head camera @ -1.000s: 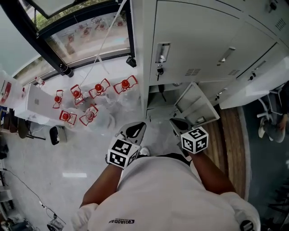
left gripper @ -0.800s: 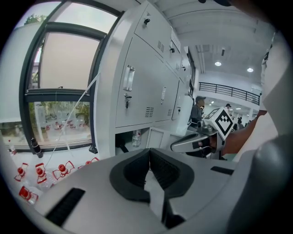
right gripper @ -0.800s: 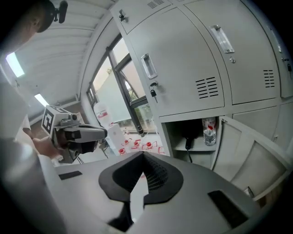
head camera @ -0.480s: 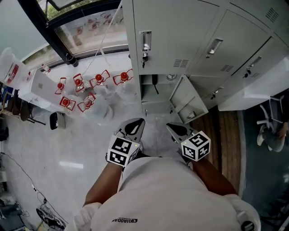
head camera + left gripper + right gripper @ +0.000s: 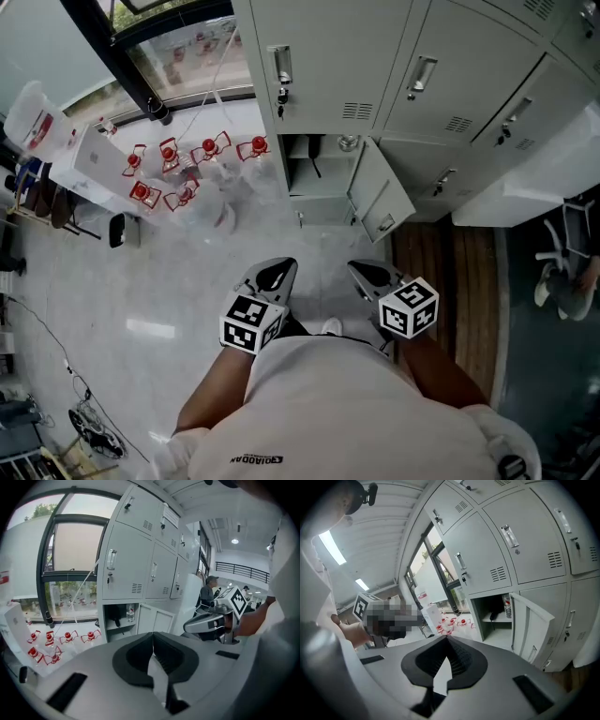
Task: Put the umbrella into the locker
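Note:
The grey locker bank (image 5: 375,66) stands ahead, with one low compartment (image 5: 319,178) open and its door (image 5: 380,192) swung out to the right. Inside hangs a dark folded umbrella (image 5: 315,159) beside a clear bottle (image 5: 349,142); the left gripper view shows the same umbrella (image 5: 114,616) and bottle (image 5: 131,613). My left gripper (image 5: 272,275) and right gripper (image 5: 367,275) are held close to my chest, well back from the locker. Both are shut with nothing between the pads, as the left gripper (image 5: 152,634) and the right gripper (image 5: 446,639) show in their own views.
Several red-capped clear items (image 5: 187,164) lie on the white floor by the window, left of the locker. A white box (image 5: 94,164) and a dark object (image 5: 117,230) sit farther left. A wooden floor strip (image 5: 450,272) and a chair (image 5: 562,272) are at the right.
The lockers have slid farther off and toward the middle of the head view, as I back away. Both grippers stay shut and empty near my chest.

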A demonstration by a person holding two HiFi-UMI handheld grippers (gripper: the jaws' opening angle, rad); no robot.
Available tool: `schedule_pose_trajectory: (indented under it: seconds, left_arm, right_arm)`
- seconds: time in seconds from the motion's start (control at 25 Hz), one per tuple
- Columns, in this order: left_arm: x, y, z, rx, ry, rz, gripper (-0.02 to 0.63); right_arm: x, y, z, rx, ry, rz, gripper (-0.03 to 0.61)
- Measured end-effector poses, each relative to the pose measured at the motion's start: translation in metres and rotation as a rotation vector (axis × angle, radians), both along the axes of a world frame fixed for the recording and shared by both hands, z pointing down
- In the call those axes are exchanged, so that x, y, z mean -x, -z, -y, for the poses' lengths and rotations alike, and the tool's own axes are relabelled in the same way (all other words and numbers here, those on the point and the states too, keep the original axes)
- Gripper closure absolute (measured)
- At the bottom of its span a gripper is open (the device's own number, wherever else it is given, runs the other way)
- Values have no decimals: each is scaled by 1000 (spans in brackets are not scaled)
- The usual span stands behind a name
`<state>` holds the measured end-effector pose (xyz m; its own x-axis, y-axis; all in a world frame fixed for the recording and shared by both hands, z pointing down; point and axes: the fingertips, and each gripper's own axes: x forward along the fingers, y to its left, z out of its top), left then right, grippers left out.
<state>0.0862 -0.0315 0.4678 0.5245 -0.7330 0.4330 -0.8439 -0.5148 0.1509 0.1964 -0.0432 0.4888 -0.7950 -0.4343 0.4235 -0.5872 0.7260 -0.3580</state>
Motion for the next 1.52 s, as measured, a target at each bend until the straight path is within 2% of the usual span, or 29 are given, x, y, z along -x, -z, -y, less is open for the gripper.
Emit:
schedule_pose_trajectory:
  seconds: [0.16, 0.36, 0.6, 0.76, 1.04, 1.52]
  left_arm:
    - [0, 5, -14, 11, 16, -29, 598]
    - [2, 7, -23, 24, -32, -21, 598]
    - [29, 9, -22, 10, -104, 40, 598]
    - [47, 4, -22, 39, -123, 21, 598]
    - [70, 6, -16, 24, -135, 20, 598]
    - [64, 9, -26, -6, -166, 6, 598]
  right_arm:
    - [-6, 3, -6, -5, -24, 6, 538]
    - [7, 7, -15, 4, -38, 15, 538]
    - [39, 18, -16, -38, -70, 6, 538]
    - [60, 20, -16, -46, -89, 2, 538]
    - [73, 17, -18, -43, -123, -34, 538]
    - [73, 16, -30, -61, -143, -58, 538]
